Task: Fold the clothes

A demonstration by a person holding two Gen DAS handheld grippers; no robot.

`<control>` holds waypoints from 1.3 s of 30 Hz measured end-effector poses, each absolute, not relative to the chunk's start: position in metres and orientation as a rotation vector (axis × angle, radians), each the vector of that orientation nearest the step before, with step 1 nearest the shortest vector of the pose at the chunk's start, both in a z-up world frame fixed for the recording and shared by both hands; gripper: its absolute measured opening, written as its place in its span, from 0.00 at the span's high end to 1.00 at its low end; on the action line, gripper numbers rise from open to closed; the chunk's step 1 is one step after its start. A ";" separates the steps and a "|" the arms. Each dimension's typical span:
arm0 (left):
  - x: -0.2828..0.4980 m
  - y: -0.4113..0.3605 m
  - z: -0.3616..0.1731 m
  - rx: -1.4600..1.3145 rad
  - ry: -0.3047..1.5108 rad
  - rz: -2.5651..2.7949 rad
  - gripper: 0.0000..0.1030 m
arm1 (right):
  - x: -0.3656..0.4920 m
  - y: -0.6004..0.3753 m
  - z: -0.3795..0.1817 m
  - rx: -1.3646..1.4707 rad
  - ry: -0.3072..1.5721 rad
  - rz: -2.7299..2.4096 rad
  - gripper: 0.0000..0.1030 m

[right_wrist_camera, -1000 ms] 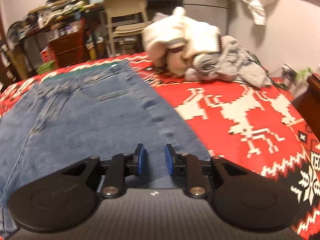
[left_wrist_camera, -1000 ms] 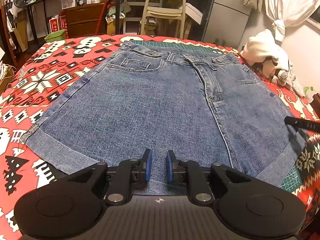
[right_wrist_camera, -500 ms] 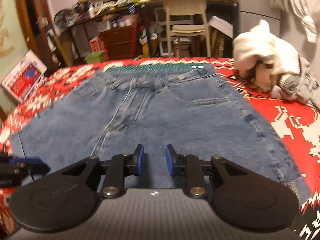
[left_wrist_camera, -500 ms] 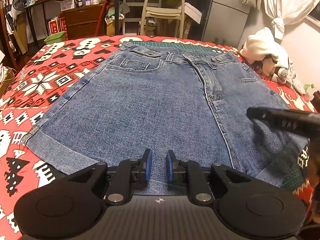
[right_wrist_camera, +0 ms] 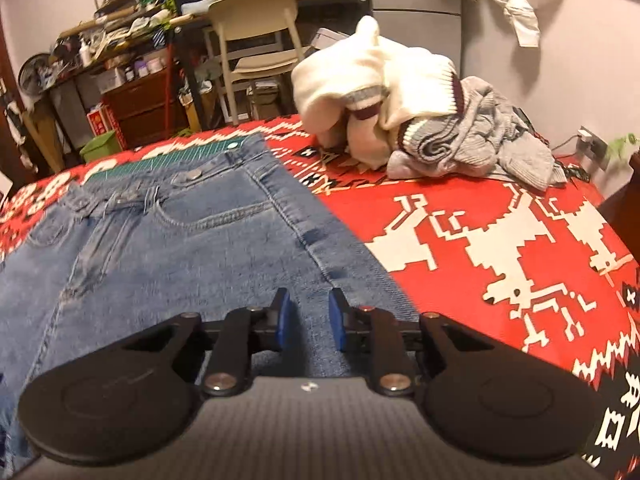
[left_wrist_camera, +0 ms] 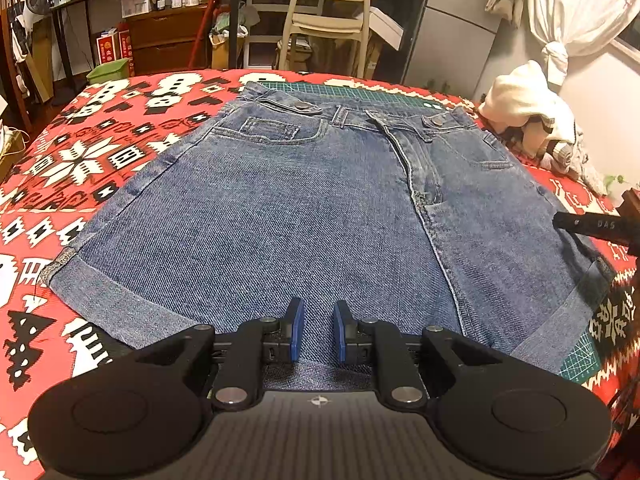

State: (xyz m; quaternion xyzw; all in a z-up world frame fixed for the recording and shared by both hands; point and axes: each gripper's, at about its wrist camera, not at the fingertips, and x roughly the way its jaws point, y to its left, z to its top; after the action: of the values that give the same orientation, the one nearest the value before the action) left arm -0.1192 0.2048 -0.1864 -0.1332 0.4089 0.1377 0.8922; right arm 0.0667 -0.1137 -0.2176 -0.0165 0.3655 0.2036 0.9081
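Observation:
Blue denim shorts (left_wrist_camera: 304,200) lie flat, front up, on a red patterned blanket (left_wrist_camera: 92,160), waistband far and cuffed hems near. My left gripper (left_wrist_camera: 318,334) hovers over the near hem at the middle, open by a narrow gap with nothing between its blue pads. My right gripper (right_wrist_camera: 307,322) is over the shorts (right_wrist_camera: 180,248) near their right side seam, also open and empty. One of its black fingers (left_wrist_camera: 588,225) pokes in at the right edge of the left wrist view, above the right leg.
A pile of white and grey knitwear (right_wrist_camera: 400,120) sits at the far right of the blanket (right_wrist_camera: 500,240). A green cutting mat (left_wrist_camera: 360,92) shows beyond the waistband. A cream chair (left_wrist_camera: 332,8) and cluttered desks stand behind the bed.
The right gripper swung left to face the shorts' centre, then turned back to the right side seam. The left gripper and the shorts stayed still.

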 end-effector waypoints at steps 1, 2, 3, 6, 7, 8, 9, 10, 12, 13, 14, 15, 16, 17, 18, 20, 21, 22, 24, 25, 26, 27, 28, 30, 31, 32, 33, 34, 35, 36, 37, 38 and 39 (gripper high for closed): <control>-0.119 0.204 -0.186 -0.273 0.849 0.287 0.85 | 0.065 -0.111 -0.215 -0.038 0.746 0.419 0.75; -0.119 0.204 -0.186 -0.269 0.849 0.288 0.85 | 0.063 -0.106 -0.213 -0.040 0.737 0.432 0.75; -0.119 0.203 -0.186 -0.265 0.850 0.289 0.85 | 0.061 -0.101 -0.210 -0.037 0.732 0.456 0.75; -0.118 0.202 -0.186 -0.259 0.850 0.290 0.85 | 0.050 -0.073 -0.206 -0.043 0.724 0.551 0.75; -0.118 0.202 -0.186 -0.260 0.850 0.289 0.85 | 0.046 -0.062 -0.206 -0.051 0.724 0.581 0.75; -0.119 0.202 -0.186 -0.261 0.849 0.289 0.85 | 0.041 -0.052 -0.206 -0.061 0.728 0.609 0.74; -0.119 0.202 -0.186 -0.265 0.847 0.288 0.85 | 0.036 -0.042 -0.207 -0.070 0.731 0.637 0.74; -0.119 0.203 -0.187 -0.269 0.846 0.287 0.85 | 0.032 -0.032 -0.208 -0.082 0.734 0.664 0.74; -0.119 0.204 -0.186 -0.277 0.847 0.286 0.85 | 0.023 -0.015 -0.213 -0.118 0.737 0.708 0.74; -0.119 0.205 -0.186 -0.279 0.847 0.286 0.85 | 0.019 -0.008 -0.215 -0.134 0.738 0.723 0.74; -0.119 0.204 -0.186 -0.274 0.849 0.287 0.85 | 0.018 -0.007 -0.218 -0.141 0.738 0.721 0.74; -0.118 0.202 -0.186 -0.265 0.850 0.287 0.85 | 0.018 -0.008 -0.219 -0.140 0.735 0.716 0.74; -0.118 0.201 -0.186 -0.257 0.851 0.288 0.85 | 0.019 -0.010 -0.220 -0.137 0.732 0.708 0.74; -0.118 0.201 -0.187 -0.254 0.850 0.289 0.85 | 0.025 -0.015 -0.220 -0.126 0.731 0.698 0.78; -0.118 0.201 -0.187 -0.253 0.849 0.289 0.85 | 0.030 -0.020 -0.220 -0.116 0.730 0.687 0.79; -0.119 0.201 -0.187 -0.256 0.849 0.289 0.85 | 0.040 -0.029 -0.219 -0.135 0.720 0.602 0.74; -0.119 0.202 -0.187 -0.259 0.848 0.289 0.85 | 0.046 -0.035 -0.219 -0.149 0.715 0.546 0.73; -0.119 0.202 -0.187 -0.261 0.847 0.288 0.85 | 0.054 -0.044 -0.220 -0.134 0.718 0.505 0.73; -0.119 0.202 -0.187 -0.261 0.846 0.287 0.85 | 0.069 -0.065 -0.221 -0.054 0.737 0.463 0.74; -0.119 0.202 -0.187 -0.260 0.845 0.286 0.85 | 0.074 -0.074 -0.222 -0.034 0.738 0.440 0.74; -0.119 0.202 -0.187 -0.258 0.845 0.286 0.85 | 0.079 -0.081 -0.223 -0.037 0.742 0.403 0.74; -0.119 0.202 -0.187 -0.256 0.845 0.286 0.85 | 0.084 -0.088 -0.224 -0.029 0.745 0.383 0.78; -0.120 0.201 -0.187 -0.255 0.845 0.287 0.85 | 0.088 -0.096 -0.224 0.006 0.750 0.398 0.78; -0.120 0.201 -0.187 -0.250 0.844 0.288 0.85 | 0.087 -0.100 -0.223 0.033 0.761 0.405 0.77; -0.120 0.200 -0.187 -0.247 0.844 0.288 0.85 | 0.083 -0.099 -0.222 0.029 0.760 0.411 0.74; -0.119 0.200 -0.187 -0.244 0.844 0.289 0.85 | 0.077 -0.094 -0.221 0.021 0.752 0.436 0.73; -0.119 0.200 -0.187 -0.243 0.845 0.289 0.84 | 0.070 -0.089 -0.219 0.012 0.743 0.460 0.73; -0.119 0.200 -0.187 -0.243 0.845 0.289 0.84 | 0.063 -0.084 -0.217 0.006 0.737 0.492 0.73; -0.119 0.200 -0.186 -0.245 0.846 0.288 0.84 | 0.054 -0.076 -0.216 0.001 0.735 0.534 0.74; -0.119 0.201 -0.186 -0.249 0.846 0.287 0.83 | 0.047 -0.068 -0.214 -0.009 0.734 0.566 0.73; -0.119 0.201 -0.186 -0.253 0.846 0.284 0.82 | 0.037 -0.060 -0.214 -0.025 0.735 0.605 0.73; -0.119 0.201 -0.186 -0.255 0.846 0.282 0.82 | 0.027 -0.051 -0.214 -0.044 0.740 0.647 0.73; -0.119 0.201 -0.186 -0.254 0.846 0.282 0.82 | 0.018 -0.044 -0.213 -0.058 0.746 0.677 0.73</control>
State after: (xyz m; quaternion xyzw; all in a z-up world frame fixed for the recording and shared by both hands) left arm -0.1187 0.2011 -0.1865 -0.1225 0.4079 0.1361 0.8945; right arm 0.0182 -0.0437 -0.2132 -0.0280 0.3573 0.3245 0.8754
